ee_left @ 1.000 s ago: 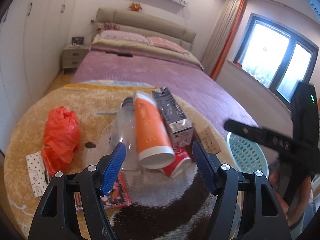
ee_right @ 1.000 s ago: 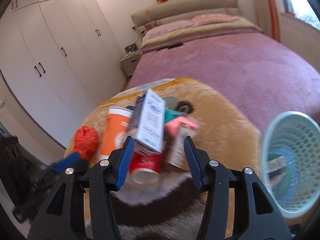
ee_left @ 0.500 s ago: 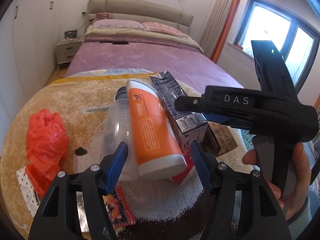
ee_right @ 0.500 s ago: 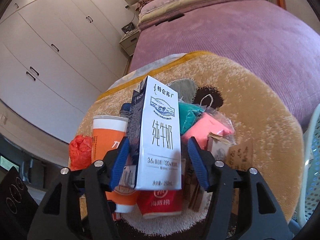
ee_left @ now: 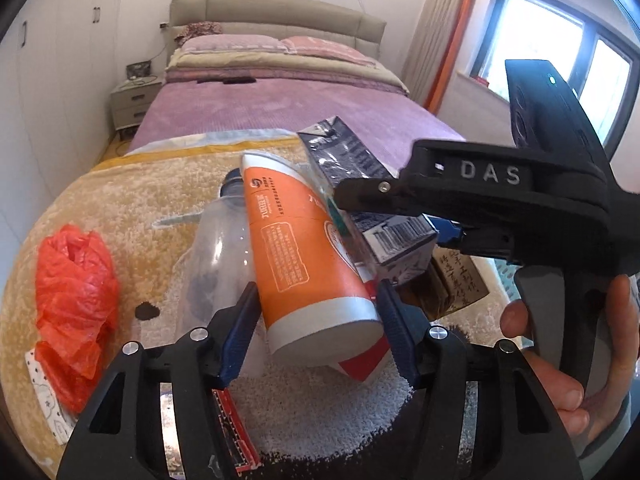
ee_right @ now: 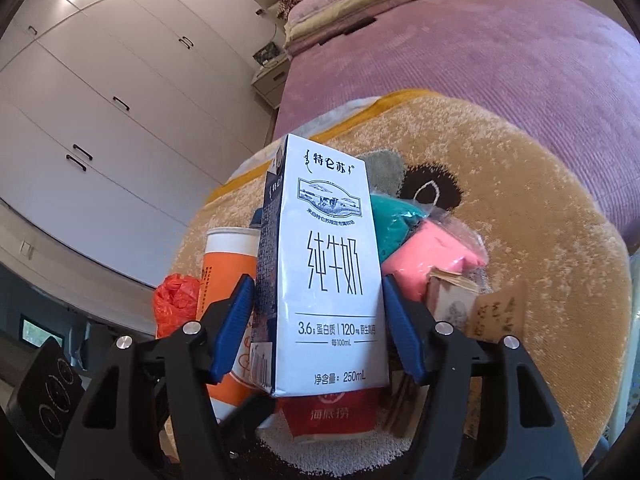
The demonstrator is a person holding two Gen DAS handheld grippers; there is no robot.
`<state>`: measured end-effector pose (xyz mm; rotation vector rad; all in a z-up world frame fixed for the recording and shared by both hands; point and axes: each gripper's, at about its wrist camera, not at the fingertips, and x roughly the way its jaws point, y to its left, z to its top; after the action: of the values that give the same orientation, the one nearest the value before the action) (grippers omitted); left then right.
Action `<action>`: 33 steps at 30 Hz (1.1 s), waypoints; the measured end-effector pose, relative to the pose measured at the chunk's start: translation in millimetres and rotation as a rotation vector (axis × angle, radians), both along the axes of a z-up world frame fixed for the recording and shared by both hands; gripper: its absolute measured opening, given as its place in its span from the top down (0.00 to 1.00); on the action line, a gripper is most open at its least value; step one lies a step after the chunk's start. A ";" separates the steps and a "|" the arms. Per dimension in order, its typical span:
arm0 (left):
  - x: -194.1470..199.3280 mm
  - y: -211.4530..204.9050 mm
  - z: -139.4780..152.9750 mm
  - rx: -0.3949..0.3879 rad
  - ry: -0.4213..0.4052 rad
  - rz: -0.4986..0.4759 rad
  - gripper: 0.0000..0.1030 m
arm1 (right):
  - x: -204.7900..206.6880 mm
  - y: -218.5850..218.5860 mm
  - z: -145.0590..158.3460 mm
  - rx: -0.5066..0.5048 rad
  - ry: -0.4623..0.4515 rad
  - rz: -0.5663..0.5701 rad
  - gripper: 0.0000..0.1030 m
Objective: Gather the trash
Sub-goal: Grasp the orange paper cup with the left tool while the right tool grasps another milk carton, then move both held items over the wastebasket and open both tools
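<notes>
A pile of trash lies on a round beige rug. My left gripper [ee_left: 318,332] is open, its blue fingers on either side of an orange paper cup [ee_left: 304,256] lying on its side. A clear plastic bottle [ee_left: 216,248] lies to the cup's left. My right gripper [ee_right: 318,320] is open around a white milk carton [ee_right: 326,276], its fingers close beside the carton's sides. The carton [ee_left: 372,200] and the right gripper's body [ee_left: 500,192] also show in the left wrist view. A red cup [ee_right: 332,412] lies under the carton.
A crumpled red plastic bag [ee_left: 76,276] lies at the rug's left. A teal and pink packet [ee_right: 416,244] and brown paper notes [ee_right: 496,312] lie right of the carton. A purple bed [ee_left: 280,112] stands behind. A green mesh basket's edge [ee_left: 505,276] shows at the right.
Both grippers have moved in closer to the pile. The left now straddles the orange cup, and the right has closed in around the milk carton.
</notes>
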<state>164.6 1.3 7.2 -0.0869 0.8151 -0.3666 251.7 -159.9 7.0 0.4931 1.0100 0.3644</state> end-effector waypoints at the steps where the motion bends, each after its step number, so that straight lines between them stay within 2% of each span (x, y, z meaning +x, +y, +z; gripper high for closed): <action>1: -3.1 1.7 2.3 -0.013 -0.008 0.002 0.45 | -2.1 -1.9 2.5 0.001 -0.004 -0.004 0.41; 13: -64.8 30.6 37.4 -0.119 -0.130 0.016 0.47 | -59.9 -20.4 48.0 0.018 -0.119 -0.017 0.41; 21: -93.3 44.2 53.1 -0.188 -0.155 0.007 0.49 | -112.1 -51.2 70.0 0.006 -0.188 -0.081 0.41; 27: -105.0 24.5 64.2 -0.217 -0.164 -0.059 0.49 | -149.5 -91.8 81.4 -0.028 -0.234 -0.175 0.41; 33: -106.9 -27.8 71.4 -0.209 -0.167 -0.160 0.49 | -182.9 -146.7 80.6 -0.085 -0.244 -0.312 0.41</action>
<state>57.7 -26.5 78.6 -0.1842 0.6181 -0.6022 68.7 -306.6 87.6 0.5073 0.6954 0.0984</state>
